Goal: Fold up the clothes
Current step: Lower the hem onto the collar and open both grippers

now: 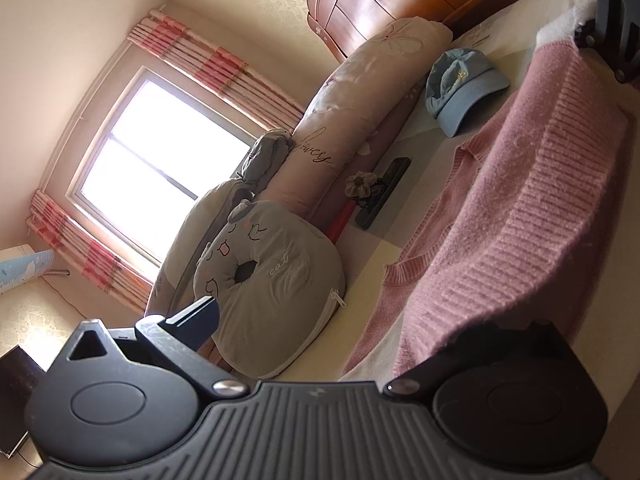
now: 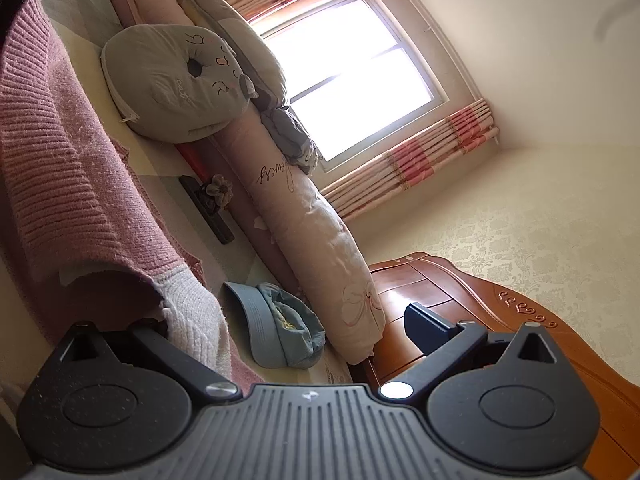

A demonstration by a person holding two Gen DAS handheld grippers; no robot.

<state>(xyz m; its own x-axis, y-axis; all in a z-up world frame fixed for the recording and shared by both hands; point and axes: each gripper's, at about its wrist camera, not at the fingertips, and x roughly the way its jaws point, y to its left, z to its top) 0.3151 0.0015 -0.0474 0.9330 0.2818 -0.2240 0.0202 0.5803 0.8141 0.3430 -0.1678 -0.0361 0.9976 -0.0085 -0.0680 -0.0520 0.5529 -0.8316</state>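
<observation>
Pink ribbed-knit sweater (image 1: 520,200), lifted, draped over bed.

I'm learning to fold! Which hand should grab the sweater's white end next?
Probably right: the white end lies beside the right gripper; the left gripper sits at the pink edge.

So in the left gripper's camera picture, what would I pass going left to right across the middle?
Window → grey cat cushion → long pink bolster → blue cap → pink sweater.
</observation>
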